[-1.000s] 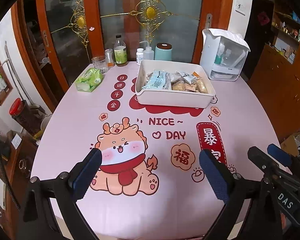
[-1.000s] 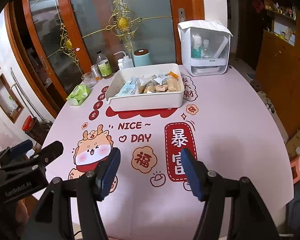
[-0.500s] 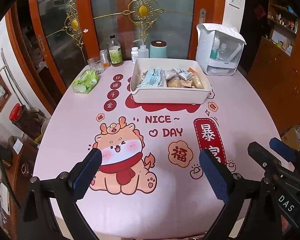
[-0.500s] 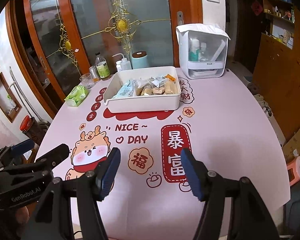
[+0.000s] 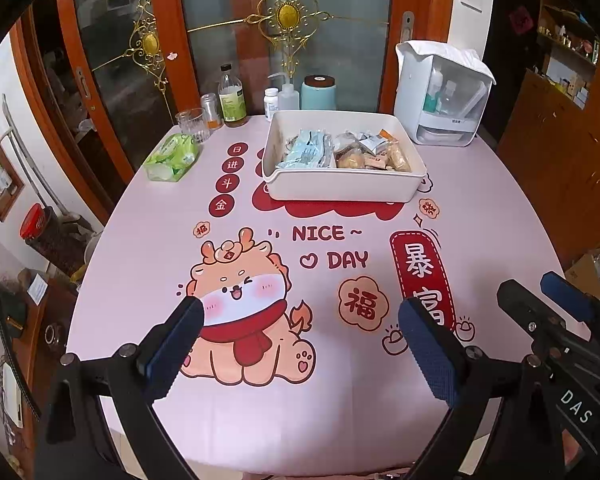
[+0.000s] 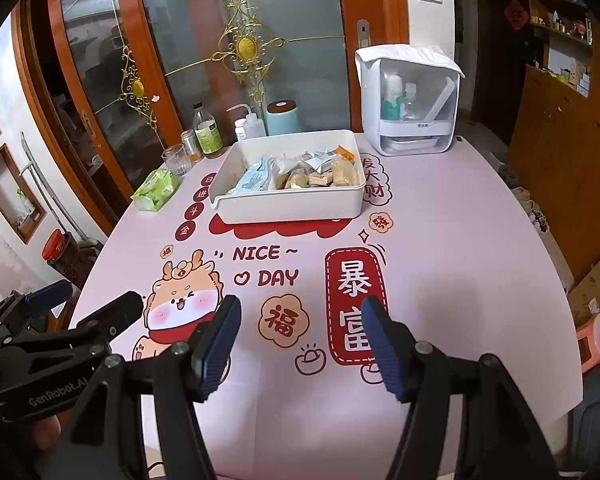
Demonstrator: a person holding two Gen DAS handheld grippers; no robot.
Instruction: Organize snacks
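A white bin [image 5: 342, 188] stands at the far middle of the pink table and holds several wrapped snacks [image 5: 346, 150]: light blue packets on the left, tan biscuits on the right. It also shows in the right wrist view [image 6: 288, 204], with the snacks [image 6: 296, 172] inside. My left gripper [image 5: 300, 320] is open and empty, low over the near table above the dragon print. My right gripper [image 6: 300, 320] is open and empty, over the near table to the right of the left one. Both are well short of the bin.
A green tissue pack [image 5: 172, 156], a glass [image 5: 192, 124], bottles [image 5: 232, 98] and a teal canister [image 5: 318, 92] stand at the far left and back. A white dispenser box [image 5: 440, 96] stands at the back right. Glass doors are behind the table.
Both grippers have drawn back and a little upward from the bin; it looks farther away. Both stay open and empty.
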